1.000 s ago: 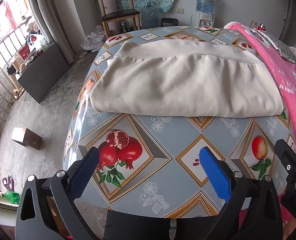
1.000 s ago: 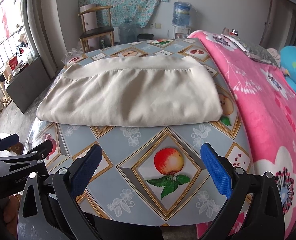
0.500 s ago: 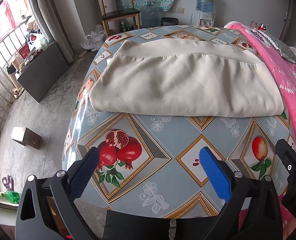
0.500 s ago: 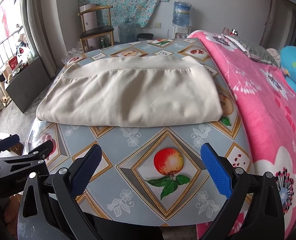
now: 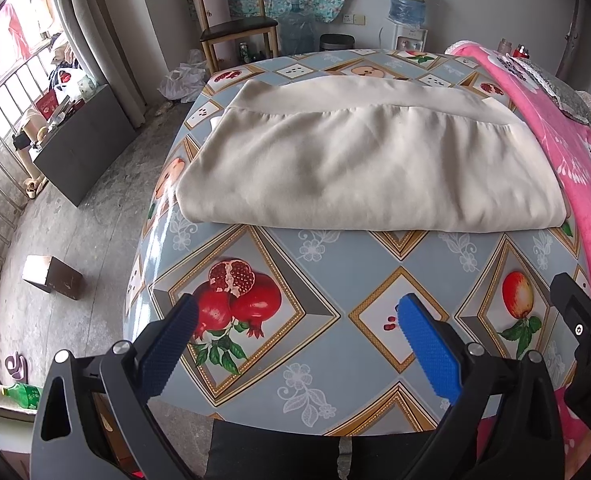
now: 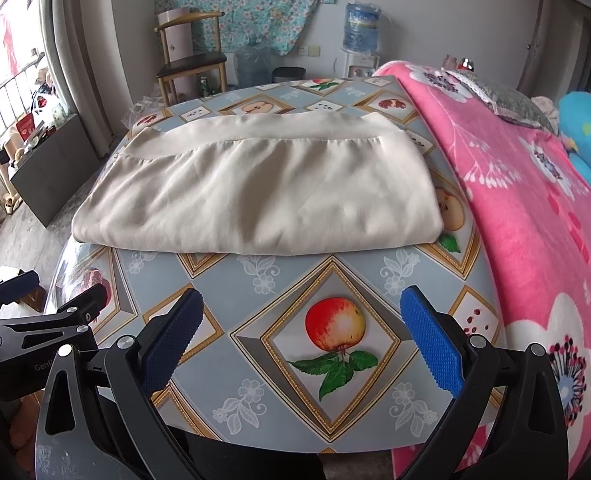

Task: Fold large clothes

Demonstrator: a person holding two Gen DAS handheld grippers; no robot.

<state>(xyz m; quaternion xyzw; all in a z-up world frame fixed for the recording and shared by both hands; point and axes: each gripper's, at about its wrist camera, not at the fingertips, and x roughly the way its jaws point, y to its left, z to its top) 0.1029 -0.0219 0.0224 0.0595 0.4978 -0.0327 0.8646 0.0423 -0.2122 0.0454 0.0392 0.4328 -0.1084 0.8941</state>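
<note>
A cream garment (image 5: 367,164) (image 6: 263,192) lies folded into a wide flat rectangle on the far half of the table (image 5: 335,280) (image 6: 279,280), its band along the far edge. My left gripper (image 5: 295,320) hovers open above the table's near part, over the pomegranate print, well short of the cloth. My right gripper (image 6: 301,314) is open too, over the apple print, also clear of the cloth. Nothing is between either pair of blue pads. Each gripper's body shows at the edge of the other's view.
A bed with a pink flowered blanket (image 6: 535,200) touches the table's right side. Left of the table is bare floor with a small box (image 5: 51,276), a dark cabinet (image 5: 83,148), a wooden chair (image 5: 235,28) and a water dispenser (image 5: 407,4) by the far wall.
</note>
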